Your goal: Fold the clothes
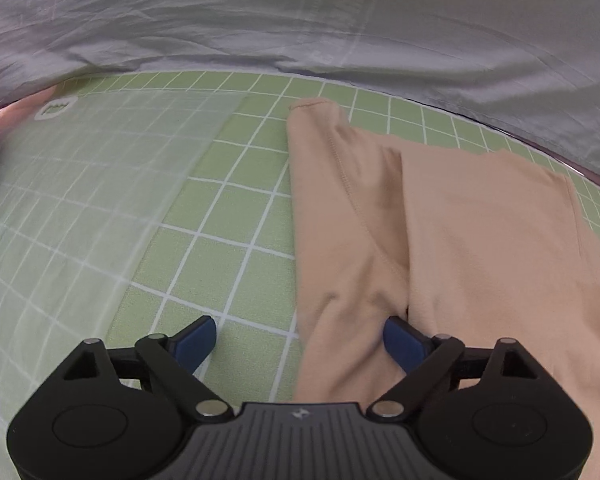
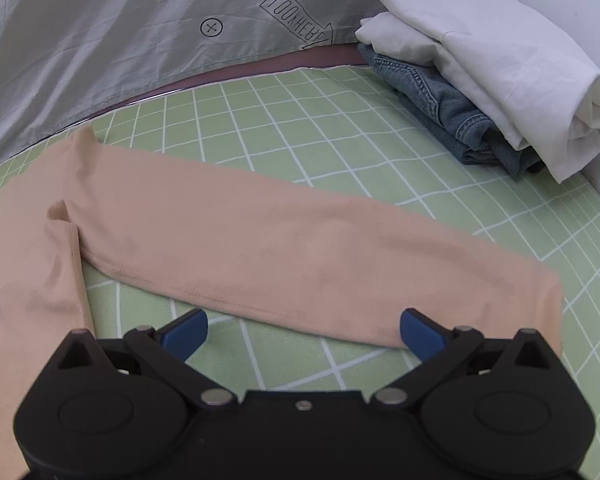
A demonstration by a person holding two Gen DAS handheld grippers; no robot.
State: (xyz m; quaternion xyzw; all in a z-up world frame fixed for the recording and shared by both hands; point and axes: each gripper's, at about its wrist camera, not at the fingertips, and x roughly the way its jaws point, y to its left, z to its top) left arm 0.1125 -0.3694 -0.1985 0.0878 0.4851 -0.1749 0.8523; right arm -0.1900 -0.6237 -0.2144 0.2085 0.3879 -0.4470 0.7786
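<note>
A peach long-sleeved garment (image 1: 480, 240) lies flat on the green grid mat (image 1: 228, 208). In the left wrist view one sleeve (image 1: 324, 168) is folded along its left side, cuff pointing away. My left gripper (image 1: 300, 340) hovers open above the garment's left edge, nothing between its blue pads (image 1: 400, 340). In the right wrist view the other sleeve (image 2: 300, 248) stretches out to the right across the mat (image 2: 340, 128). My right gripper (image 2: 304, 332) is open just in front of that sleeve's near hem, close to the cuff, holding nothing.
A stack of folded clothes, white fabric (image 2: 492, 64) on top of blue jeans (image 2: 444, 112), sits at the mat's far right. A crumpled grey sheet (image 1: 300, 20) with printed marks runs along the mat's far side. A pale translucent sheet (image 1: 80, 200) covers the mat's left part.
</note>
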